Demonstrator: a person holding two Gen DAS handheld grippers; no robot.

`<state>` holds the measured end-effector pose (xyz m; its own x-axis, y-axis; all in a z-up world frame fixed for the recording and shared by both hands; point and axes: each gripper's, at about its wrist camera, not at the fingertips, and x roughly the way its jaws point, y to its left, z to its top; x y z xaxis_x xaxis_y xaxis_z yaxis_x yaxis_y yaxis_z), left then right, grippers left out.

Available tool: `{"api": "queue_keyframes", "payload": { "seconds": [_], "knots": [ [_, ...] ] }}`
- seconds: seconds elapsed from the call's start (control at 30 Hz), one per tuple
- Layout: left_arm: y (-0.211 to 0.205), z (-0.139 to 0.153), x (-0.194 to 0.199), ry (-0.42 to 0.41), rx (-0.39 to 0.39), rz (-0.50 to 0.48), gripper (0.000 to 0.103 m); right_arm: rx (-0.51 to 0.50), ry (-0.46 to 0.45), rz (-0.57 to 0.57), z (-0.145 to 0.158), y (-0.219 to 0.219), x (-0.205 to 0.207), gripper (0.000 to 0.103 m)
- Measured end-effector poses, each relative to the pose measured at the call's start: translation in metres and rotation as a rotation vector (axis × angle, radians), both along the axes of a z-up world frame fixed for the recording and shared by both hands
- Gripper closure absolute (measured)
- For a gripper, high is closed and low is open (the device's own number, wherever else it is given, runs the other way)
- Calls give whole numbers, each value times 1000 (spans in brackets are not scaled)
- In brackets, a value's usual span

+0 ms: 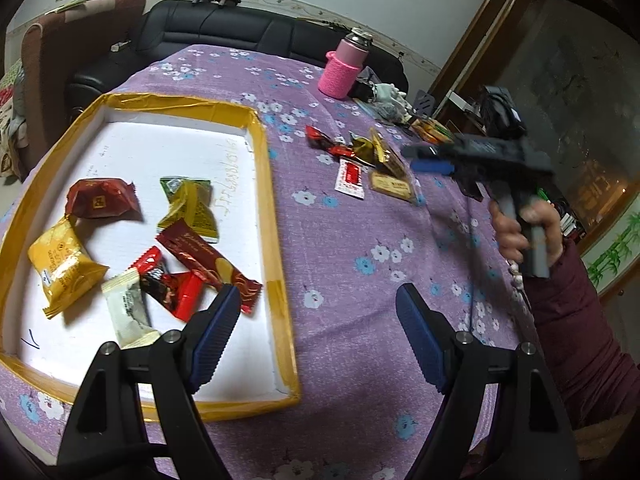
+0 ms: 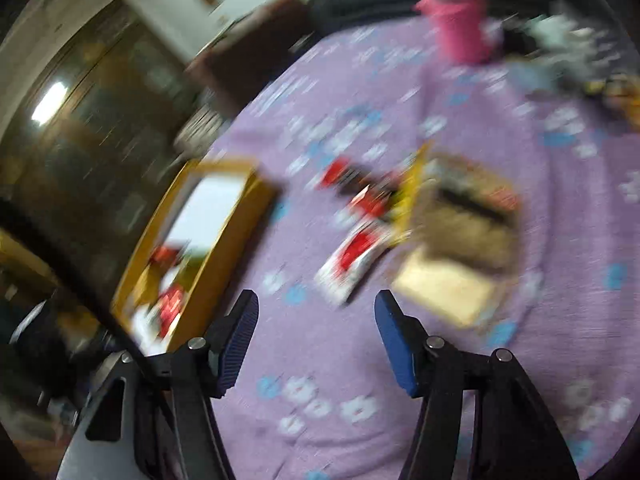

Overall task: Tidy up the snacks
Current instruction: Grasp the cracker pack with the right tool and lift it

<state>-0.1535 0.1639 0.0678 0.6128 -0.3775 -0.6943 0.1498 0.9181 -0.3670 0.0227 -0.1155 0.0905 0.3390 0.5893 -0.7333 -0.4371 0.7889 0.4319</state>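
A white tray with a gold taped rim [image 1: 276, 216] lies on the purple flowered tablecloth and holds several wrapped snacks [image 1: 188, 248]. More loose snacks [image 1: 372, 160] lie on the cloth to its right. My left gripper [image 1: 318, 320] is open and empty, above the tray's near right corner. My right gripper [image 1: 430, 160] shows in the left wrist view, held in a hand above the loose snacks. In the blurred right wrist view my right gripper [image 2: 316, 320] is open and empty, with a red-and-white packet [image 2: 352, 260] and a tan packet [image 2: 460, 248] just ahead and the tray [image 2: 224, 240] at left.
A pink knit-covered bottle [image 1: 346, 66] stands at the table's far side beside dark clutter [image 1: 384, 100]. A black sofa [image 1: 240, 32] and brown chair [image 1: 72, 52] sit behind the table. A wooden cabinet [image 1: 560, 80] stands at right.
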Motion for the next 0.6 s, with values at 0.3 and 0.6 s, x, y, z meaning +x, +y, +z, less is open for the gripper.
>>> {"api": "queue_keyframes", "payload": {
  "seconds": [0.3, 0.6],
  "knots": [
    [2, 5, -10, -3, 13, 14, 23, -34, 13, -436, -30, -34, 88, 39],
    [7, -6, 1, 30, -45, 21, 23, 161, 151, -166, -34, -23, 81, 43]
  ]
}}
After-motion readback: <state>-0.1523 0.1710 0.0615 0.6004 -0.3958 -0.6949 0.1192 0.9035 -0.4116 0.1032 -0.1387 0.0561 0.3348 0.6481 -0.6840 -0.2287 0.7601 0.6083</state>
